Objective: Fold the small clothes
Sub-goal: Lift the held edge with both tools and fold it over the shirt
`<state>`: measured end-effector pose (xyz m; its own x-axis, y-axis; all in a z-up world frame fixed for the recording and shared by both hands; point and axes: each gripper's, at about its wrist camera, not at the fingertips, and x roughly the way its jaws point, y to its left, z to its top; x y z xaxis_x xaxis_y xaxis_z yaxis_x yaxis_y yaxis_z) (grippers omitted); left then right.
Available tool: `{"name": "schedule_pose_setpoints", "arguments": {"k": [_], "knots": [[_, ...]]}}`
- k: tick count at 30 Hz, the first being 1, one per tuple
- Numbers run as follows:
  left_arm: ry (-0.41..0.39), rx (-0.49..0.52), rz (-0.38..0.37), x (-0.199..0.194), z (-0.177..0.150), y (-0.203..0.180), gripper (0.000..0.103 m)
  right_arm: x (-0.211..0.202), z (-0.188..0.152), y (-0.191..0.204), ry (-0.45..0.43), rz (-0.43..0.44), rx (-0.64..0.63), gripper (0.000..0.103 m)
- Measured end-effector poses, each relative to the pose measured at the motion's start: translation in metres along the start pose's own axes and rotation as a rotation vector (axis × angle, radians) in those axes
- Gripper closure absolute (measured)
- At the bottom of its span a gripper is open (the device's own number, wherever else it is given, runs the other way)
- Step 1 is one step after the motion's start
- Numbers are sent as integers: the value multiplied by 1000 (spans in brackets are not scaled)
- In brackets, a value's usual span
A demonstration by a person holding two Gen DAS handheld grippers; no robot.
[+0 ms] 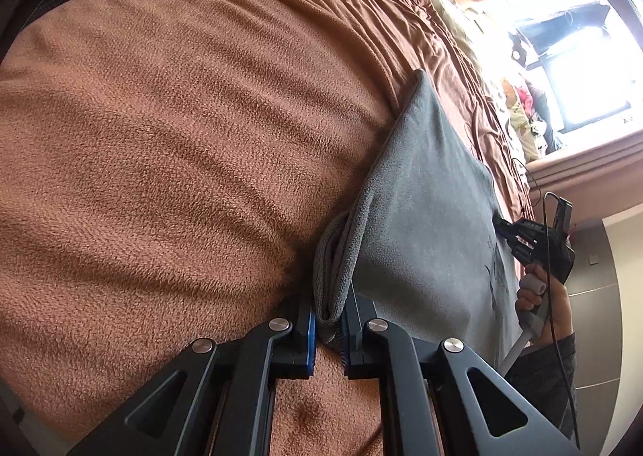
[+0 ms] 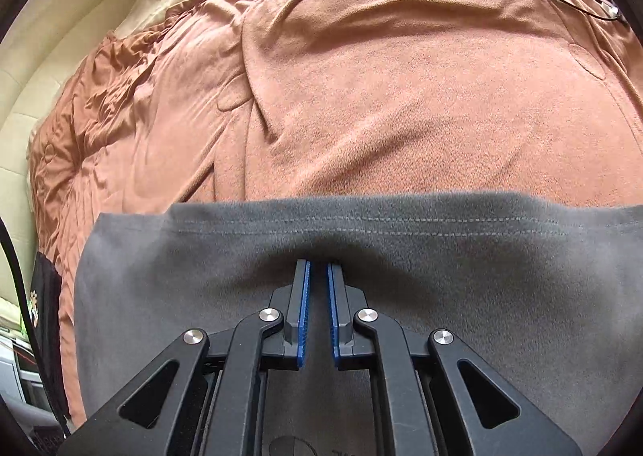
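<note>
The grey shirt [image 1: 426, 222] hung low right over the bed [image 1: 160, 134], its bunched edge pinched by the left gripper [image 1: 327, 329]. The right gripper [image 2: 318, 279] clamped the hem. Either thin pinch could slip, spoiling the fold.

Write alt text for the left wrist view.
The left gripper pinches a bunched edge of a grey garment above a brown fleece blanket on a bed. At the garment's far side, the right gripper, held in a hand, grips it too.
</note>
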<state>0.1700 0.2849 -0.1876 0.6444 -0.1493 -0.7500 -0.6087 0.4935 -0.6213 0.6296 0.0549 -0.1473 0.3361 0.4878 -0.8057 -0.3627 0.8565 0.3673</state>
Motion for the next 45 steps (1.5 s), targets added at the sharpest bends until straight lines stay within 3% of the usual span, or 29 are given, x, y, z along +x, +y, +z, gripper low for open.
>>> {"name": "schedule_pose_setpoints", "arguments": {"k": [4, 7, 12, 18, 22, 27, 45], "knots": [[-1, -8, -5, 1, -1, 0, 93, 4, 11, -3, -11, -4, 37, 99], [-2, 0, 1, 1, -1, 0, 93, 17, 21, 6, 4, -65, -27, 100], [0, -9, -12, 1, 0, 2, 93, -8, 23, 19, -23, -66, -57, 100], [22, -117, -87, -2, 4, 16, 95, -36, -8, 24, -15, -67, -85, 99], [16, -126, -97, -6, -1, 14, 96, -53, -35, 20, 12, -22, -53, 96], [2, -171, -169, -20, -2, 9, 97, -69, -66, 15, 58, 39, -60, 96], [-20, -35, -391, -62, 3, -79, 97, -95, -163, 2, 97, 142, -40, 96]]}}
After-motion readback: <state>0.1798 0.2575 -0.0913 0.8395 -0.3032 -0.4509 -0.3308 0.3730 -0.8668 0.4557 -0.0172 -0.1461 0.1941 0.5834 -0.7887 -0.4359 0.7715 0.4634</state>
